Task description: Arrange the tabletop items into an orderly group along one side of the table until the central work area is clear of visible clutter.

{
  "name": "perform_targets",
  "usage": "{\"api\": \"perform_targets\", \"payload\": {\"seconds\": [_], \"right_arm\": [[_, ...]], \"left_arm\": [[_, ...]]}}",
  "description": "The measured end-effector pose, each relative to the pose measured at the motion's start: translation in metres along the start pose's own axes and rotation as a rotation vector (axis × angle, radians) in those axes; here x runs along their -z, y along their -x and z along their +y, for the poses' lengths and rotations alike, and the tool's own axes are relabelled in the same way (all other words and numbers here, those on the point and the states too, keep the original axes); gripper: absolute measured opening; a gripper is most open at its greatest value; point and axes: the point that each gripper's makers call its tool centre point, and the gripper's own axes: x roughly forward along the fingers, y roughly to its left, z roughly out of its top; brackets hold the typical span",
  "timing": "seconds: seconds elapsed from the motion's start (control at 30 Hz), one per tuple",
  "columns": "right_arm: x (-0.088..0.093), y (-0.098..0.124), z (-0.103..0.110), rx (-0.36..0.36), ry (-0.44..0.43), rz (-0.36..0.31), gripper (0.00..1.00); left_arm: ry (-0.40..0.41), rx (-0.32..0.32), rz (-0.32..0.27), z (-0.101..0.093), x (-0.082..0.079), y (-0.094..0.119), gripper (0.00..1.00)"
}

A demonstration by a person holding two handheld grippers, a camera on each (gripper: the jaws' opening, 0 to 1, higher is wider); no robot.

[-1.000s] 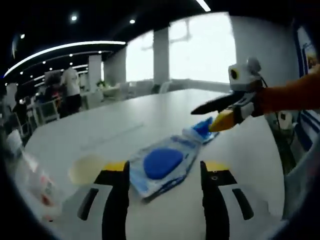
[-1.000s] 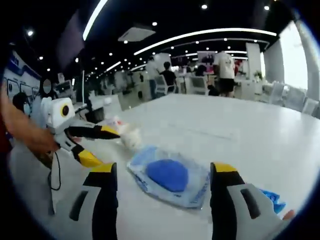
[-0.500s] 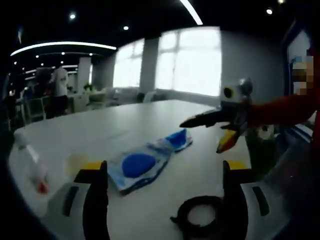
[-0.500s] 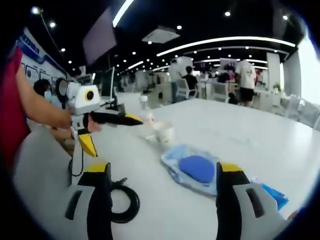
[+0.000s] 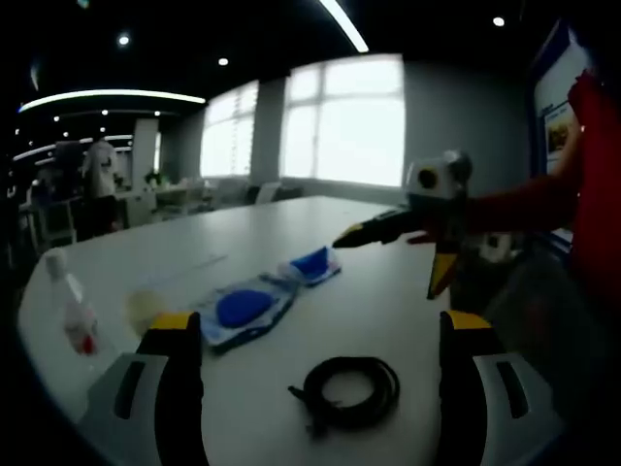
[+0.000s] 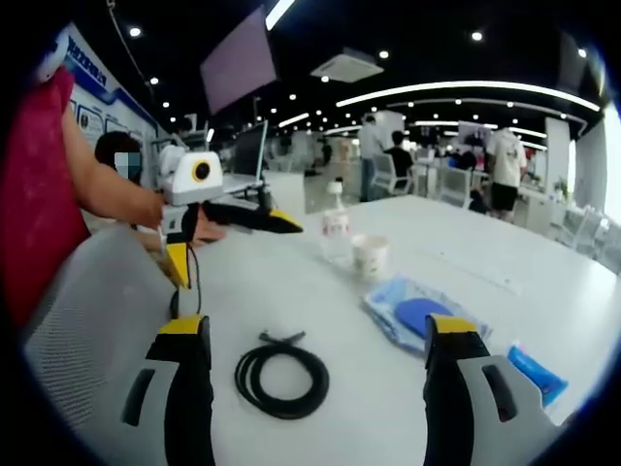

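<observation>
Pouch [image 6: 419,316] of clear plastic holding a blue pad lies mid-table [image 6: 543,282], a small blue packet [image 6: 536,372] beyond it, a coiled black cable [image 6: 281,378] nearer. Cup [image 6: 370,256] contents unclear; bottle [image 6: 336,221] blurred. Both grippers [image 5: 315,374] [image 6: 315,388] spread, holding nothing.

On your white table [image 6: 543,267] you have five loose items. One coiled black cable [image 6: 282,378] [image 5: 347,391]. One clear plastic pouch holding a round blue pad [image 6: 419,317] [image 5: 243,310]. One smaller blue flat packet [image 6: 537,373] [image 5: 312,263]. One small pale paper cup [image 6: 370,256] [image 5: 145,310]. One clear plastic bottle with a pump top and red label [image 6: 336,222] [image 5: 73,309]. Two handheld two-jaw tools are in use, yours to count as one left gripper [image 5: 315,388] [image 6: 228,236] and one right gripper [image 6: 320,393] [image 5: 396,250].
</observation>
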Motion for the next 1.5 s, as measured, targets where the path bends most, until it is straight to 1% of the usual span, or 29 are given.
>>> {"api": "perform_targets", "payload": {"seconds": [0.17, 0.37, 0.43, 0.5, 0.53, 0.57, 0.6, 0.73, 0.8, 0.87, 0.97, 1.07, 1.2, 1.3, 1.43, 1.5], "right_arm": [[0.007, 0.001, 0.02, -0.031, 0.024, 0.022, 0.91], [0.014, 0.0, 0.036, -0.057, 0.037, 0.042, 0.91], [0.018, -0.001, 0.042, -0.066, 0.041, 0.05, 0.91], [0.025, -0.002, 0.047, -0.076, 0.05, 0.071, 0.9], [0.028, -0.002, 0.049, -0.082, 0.05, 0.076, 0.9], [0.033, -0.003, 0.054, -0.094, 0.045, 0.087, 0.9], [0.034, -0.003, 0.055, -0.096, 0.043, 0.089, 0.89], [0.048, -0.007, 0.061, -0.114, 0.053, 0.122, 0.89], [0.054, -0.008, 0.061, -0.119, 0.037, 0.131, 0.88], [0.058, -0.009, 0.059, -0.115, 0.032, 0.137, 0.88], [0.066, -0.012, 0.053, -0.099, 0.02, 0.153, 0.87], [0.072, -0.015, 0.049, -0.092, 0.0, 0.165, 0.85], [0.077, -0.022, 0.045, -0.09, -0.012, 0.179, 0.81], [0.076, -0.027, 0.04, -0.079, -0.02, 0.173, 0.78], [0.077, -0.033, 0.031, -0.06, -0.033, 0.177, 0.72], [0.081, -0.036, 0.027, -0.046, -0.039, 0.196, 0.67]], "left_arm": [[-0.004, 0.007, 0.017, -0.008, 0.009, 0.007, 0.99], [-0.02, 0.027, 0.056, -0.02, 0.02, 0.013, 0.99], [-0.023, 0.035, 0.077, -0.023, 0.027, 0.014, 0.99], [-0.004, 0.049, 0.104, -0.028, 0.037, 0.013, 0.99], [-0.003, 0.057, 0.109, -0.03, 0.04, 0.012, 0.99], [-0.004, 0.064, 0.124, -0.032, 0.044, 0.01, 0.99], [-0.009, 0.07, 0.139, -0.034, 0.048, 0.009, 0.99], [-0.008, 0.082, 0.176, -0.034, 0.06, 0.003, 0.99], [-0.016, 0.082, 0.187, -0.033, 0.064, 0.001, 0.99], [0.003, 0.076, 0.201, -0.029, 0.07, 0.0, 0.99], [0.021, 0.063, 0.24, -0.02, 0.085, -0.003, 0.99], [0.037, 0.047, 0.265, -0.012, 0.095, -0.006, 0.97], [0.026, 0.06, 0.295, -0.014, 0.106, -0.011, 0.94], [0.017, 0.074, 0.307, -0.016, 0.112, -0.016, 0.92], [0.006, 0.08, 0.323, -0.016, 0.119, -0.02, 0.89], [0.003, 0.076, 0.325, -0.013, 0.121, -0.022, 0.87]]}}
